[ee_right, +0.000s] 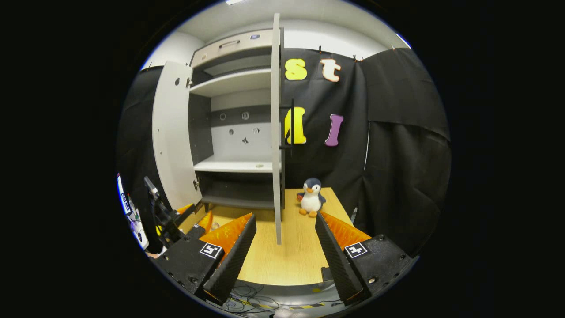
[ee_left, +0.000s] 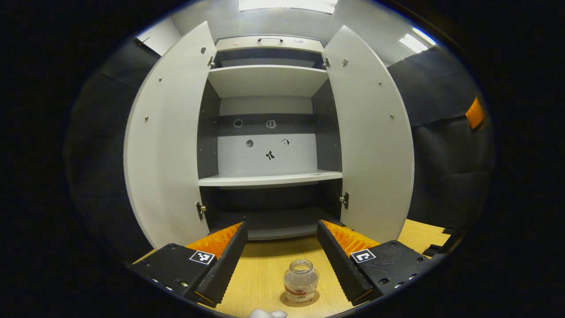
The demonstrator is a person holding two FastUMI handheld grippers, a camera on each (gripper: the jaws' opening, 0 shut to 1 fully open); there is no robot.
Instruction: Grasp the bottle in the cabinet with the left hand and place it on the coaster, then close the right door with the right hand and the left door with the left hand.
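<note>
A small clear glass bottle (ee_left: 300, 280) stands upright on a round brown coaster (ee_left: 299, 300) on the wooden table, between my left gripper's fingers but apart from them. My left gripper (ee_left: 284, 260) is open. The cabinet (ee_left: 269, 128) stands ahead with both doors swung out: left door (ee_left: 170, 141) and right door (ee_left: 373, 141). In the right gripper view my right gripper (ee_right: 284, 256) is open, its fingers either side of the right door's edge (ee_right: 276, 145) without touching it. The left gripper (ee_right: 185, 221) shows at the lower left there.
A toy penguin (ee_right: 311, 197) sits on the table (ee_right: 291, 260) to the right of the right door. Cabinet shelves (ee_left: 269, 179) are bare. Cables lie below the table's front edge (ee_right: 265, 304). Black cloth hangs behind and to both sides.
</note>
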